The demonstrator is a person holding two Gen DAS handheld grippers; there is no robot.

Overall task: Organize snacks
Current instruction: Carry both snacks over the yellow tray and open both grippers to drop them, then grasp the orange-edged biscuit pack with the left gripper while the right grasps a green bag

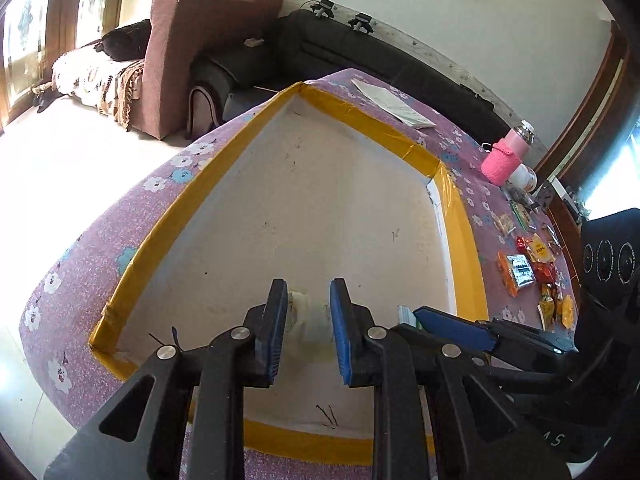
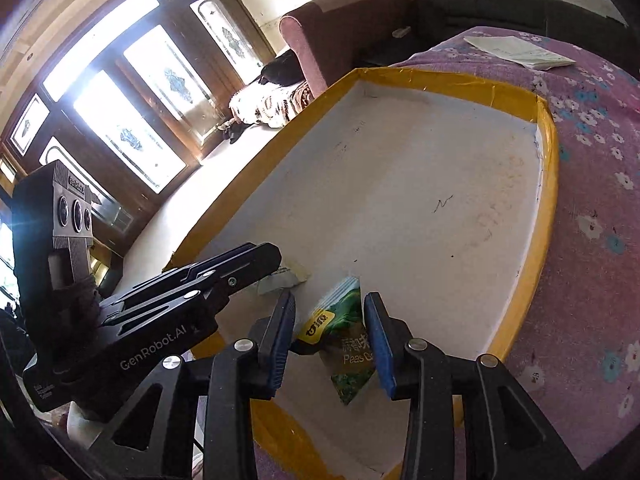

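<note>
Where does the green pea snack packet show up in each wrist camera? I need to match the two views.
Left wrist view: only a sliver of the green pea packet shows, low and right of centre, mostly hidden behind the right gripper.
Right wrist view: bottom centre, between the right gripper's blue pads, lying in the tray.
Shared landmark: the yellow-edged tray, with the white paper on the purple cloth beyond its far corner.

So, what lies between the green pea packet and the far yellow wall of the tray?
Nothing: beyond the green pea packet, the white floor runs bare, only scuffed, to the tray's far yellow wall. The right wrist view shows it.
</note>
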